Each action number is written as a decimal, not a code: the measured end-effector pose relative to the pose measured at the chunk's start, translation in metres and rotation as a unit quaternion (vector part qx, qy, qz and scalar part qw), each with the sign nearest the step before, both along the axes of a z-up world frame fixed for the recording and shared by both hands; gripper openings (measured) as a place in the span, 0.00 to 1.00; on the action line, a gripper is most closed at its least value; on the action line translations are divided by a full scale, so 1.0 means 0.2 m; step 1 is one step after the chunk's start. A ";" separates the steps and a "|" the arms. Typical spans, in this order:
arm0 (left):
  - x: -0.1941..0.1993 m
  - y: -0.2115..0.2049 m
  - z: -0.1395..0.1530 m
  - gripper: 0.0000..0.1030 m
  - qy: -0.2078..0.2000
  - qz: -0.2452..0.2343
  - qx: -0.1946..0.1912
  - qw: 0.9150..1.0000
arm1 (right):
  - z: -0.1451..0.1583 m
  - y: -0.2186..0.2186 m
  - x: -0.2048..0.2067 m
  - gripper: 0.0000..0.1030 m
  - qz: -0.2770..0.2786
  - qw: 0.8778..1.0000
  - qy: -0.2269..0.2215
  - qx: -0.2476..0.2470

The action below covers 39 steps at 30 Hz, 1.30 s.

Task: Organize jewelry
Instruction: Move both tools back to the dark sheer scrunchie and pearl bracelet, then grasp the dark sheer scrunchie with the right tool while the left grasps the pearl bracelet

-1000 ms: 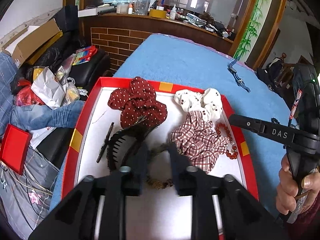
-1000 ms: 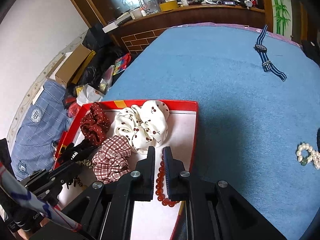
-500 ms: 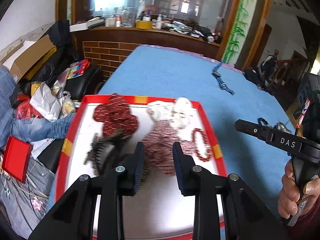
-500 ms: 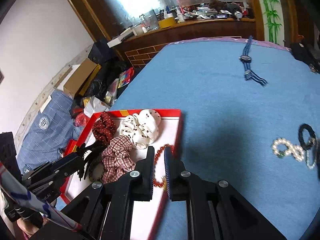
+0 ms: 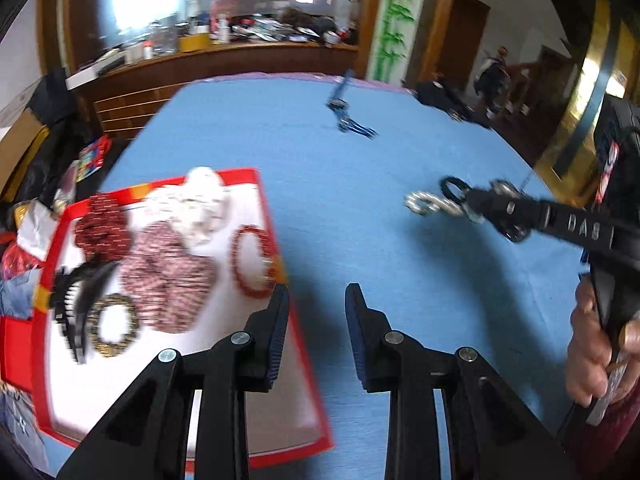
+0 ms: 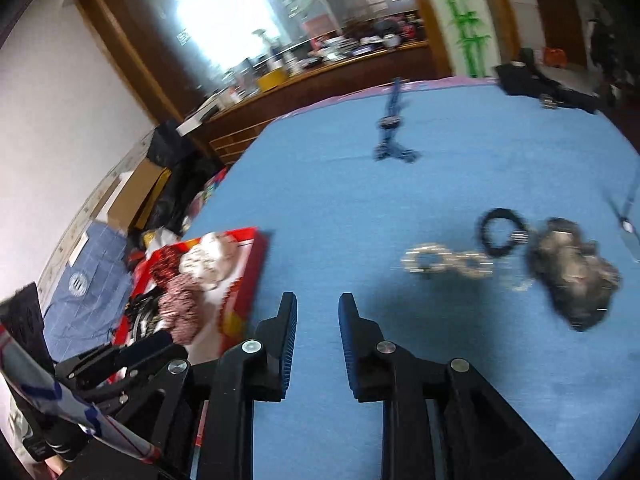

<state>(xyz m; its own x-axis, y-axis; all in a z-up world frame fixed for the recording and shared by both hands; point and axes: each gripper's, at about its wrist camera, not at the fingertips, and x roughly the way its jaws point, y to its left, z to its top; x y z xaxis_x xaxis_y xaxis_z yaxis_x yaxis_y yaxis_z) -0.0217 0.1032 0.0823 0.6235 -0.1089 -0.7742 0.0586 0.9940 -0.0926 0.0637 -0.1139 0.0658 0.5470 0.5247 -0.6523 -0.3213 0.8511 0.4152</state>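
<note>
A red-rimmed white tray lies on the blue table at the left; it also shows in the right wrist view. It holds scrunchies, a red bead bracelet, a black hair claw and a leopard ring. My left gripper is open and empty over the tray's right edge. My right gripper is open and empty above bare cloth. A pearl bracelet, a black hair tie and a dark furry scrunchie lie to its right.
A blue striped watch lies far back on the table. A black bag sits at the far right corner. A wooden counter with clutter stands behind. Boxes and bags crowd the floor at the left.
Both grippers have swung right, away from the tray and toward the loose jewelry. The right gripper's jaws have opened from nearly shut. The left gripper's jaws have widened.
</note>
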 end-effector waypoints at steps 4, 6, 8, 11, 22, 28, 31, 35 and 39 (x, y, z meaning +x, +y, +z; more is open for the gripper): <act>0.04 -0.15 -0.04 0.27 0.013 -0.025 0.005 1.000 | 0.02 -0.24 0.03 0.24 -0.060 0.998 -0.014 -0.025; 0.07 -0.22 -0.05 0.27 0.018 -0.035 0.009 0.999 | 0.02 -0.33 0.07 0.54 -0.085 0.994 -0.021 -0.061; 0.11 -0.27 -0.05 0.27 0.022 -0.043 0.009 0.999 | 0.02 -0.37 0.11 0.64 -0.105 0.988 -0.035 -0.110; 0.17 -0.33 -0.06 0.27 0.030 -0.049 0.009 0.998 | -0.02 -0.37 0.18 0.74 -0.099 0.979 -0.038 -0.174; 0.57 -0.43 -0.12 0.39 0.067 -0.046 -0.015 0.997 | -0.18 -0.52 0.30 0.15 -0.120 0.977 0.018 -0.173; 0.84 -0.50 -0.22 0.39 0.096 -0.033 -0.001 0.995 | -0.07 -0.61 0.24 0.15 -0.130 0.987 -0.005 -0.095; 0.92 -0.52 -0.27 0.39 0.108 -0.028 0.007 0.994 | -0.05 -0.63 0.23 0.15 -0.130 0.989 -0.005 -0.074; 0.97 -0.57 -0.32 0.38 0.117 -0.031 0.014 0.993 | -0.03 -0.65 0.21 0.15 -0.131 0.990 -0.002 -0.052; 0.98 -0.63 -0.32 0.25 0.095 -0.033 0.045 0.994 | -0.03 -0.65 0.21 0.15 -0.130 0.991 -0.004 -0.042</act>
